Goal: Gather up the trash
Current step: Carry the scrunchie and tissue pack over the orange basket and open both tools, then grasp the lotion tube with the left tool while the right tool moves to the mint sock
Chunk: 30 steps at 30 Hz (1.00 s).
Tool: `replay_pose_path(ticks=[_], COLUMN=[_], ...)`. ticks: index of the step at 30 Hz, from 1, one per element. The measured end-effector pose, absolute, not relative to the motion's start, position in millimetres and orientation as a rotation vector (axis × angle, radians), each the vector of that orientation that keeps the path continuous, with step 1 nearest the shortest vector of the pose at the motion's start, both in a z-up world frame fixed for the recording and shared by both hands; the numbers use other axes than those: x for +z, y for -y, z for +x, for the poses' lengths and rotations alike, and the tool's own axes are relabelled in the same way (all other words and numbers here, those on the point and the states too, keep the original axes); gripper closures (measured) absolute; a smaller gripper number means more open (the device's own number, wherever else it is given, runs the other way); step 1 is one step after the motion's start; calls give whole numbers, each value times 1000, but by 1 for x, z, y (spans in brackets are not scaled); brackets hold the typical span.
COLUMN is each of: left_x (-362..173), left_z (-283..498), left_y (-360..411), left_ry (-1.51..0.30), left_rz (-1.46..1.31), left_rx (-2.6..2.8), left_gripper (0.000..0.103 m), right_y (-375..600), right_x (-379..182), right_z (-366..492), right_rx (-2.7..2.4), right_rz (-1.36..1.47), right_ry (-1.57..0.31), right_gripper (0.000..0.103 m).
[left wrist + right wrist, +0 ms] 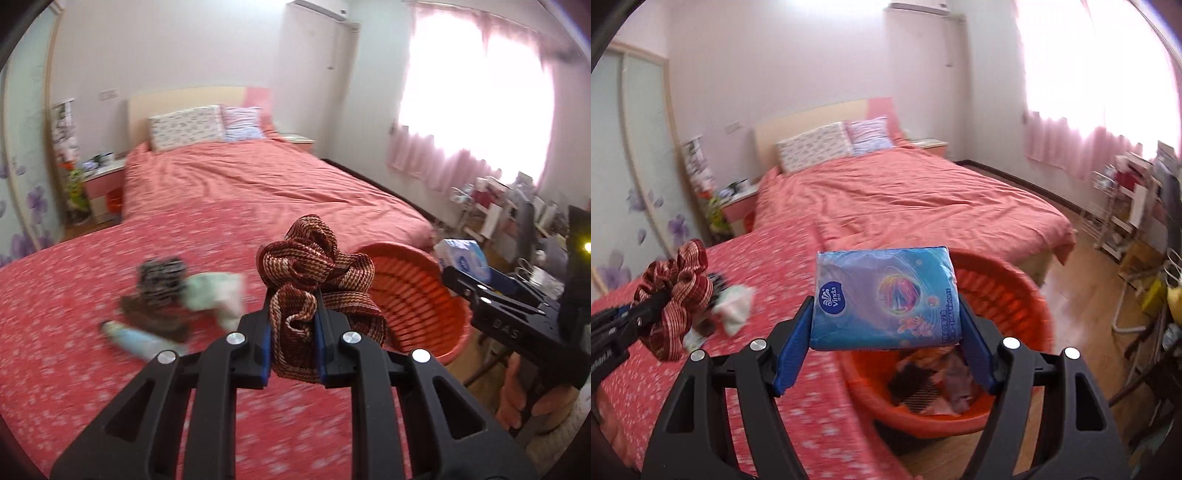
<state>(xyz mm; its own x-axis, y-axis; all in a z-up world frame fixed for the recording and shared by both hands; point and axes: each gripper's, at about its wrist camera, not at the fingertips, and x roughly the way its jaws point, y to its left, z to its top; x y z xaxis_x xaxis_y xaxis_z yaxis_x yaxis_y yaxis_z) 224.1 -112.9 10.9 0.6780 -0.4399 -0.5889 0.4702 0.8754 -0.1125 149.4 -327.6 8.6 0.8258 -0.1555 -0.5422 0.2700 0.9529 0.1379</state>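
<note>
Pinching scrunchie [314, 266] in left tool [293, 321]; right tool [886, 332] clamping tissue pack [886, 295].

Open room over the cloth, basket mouth partly blocked

The orange basket [1027, 295] is half-covered by the held tissue pack [886, 295]; left, scattered litter [177, 295] is passed over freely.
</note>
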Motion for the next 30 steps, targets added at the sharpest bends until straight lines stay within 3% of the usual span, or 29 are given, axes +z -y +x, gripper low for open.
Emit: replay_pose_path(ticks=[15,18,20,23,30], left_x=[-36,-48,-53,-58,-57], left_z=[261,271,274,280,276], left_y=[253,257,258,252,210], left_ry=[-724,-755,-764,-768,-753], left_rz=[156,157,159,159,176], left_rx=[-680,-675,-664,-636,-549], left_gripper=[84,76,64,57,48], right_y=[400,407,411,412,394], right_x=[-20,-24,-28,-32,-30], right_z=[157,162,168,171,161], right_rx=[-291,-270,-269,-278,-295], right_rz=[376,413,427,433,380], right_ry=[-558,-564,-575,-590,-610], right_gripper=[31,30,28,21,21])
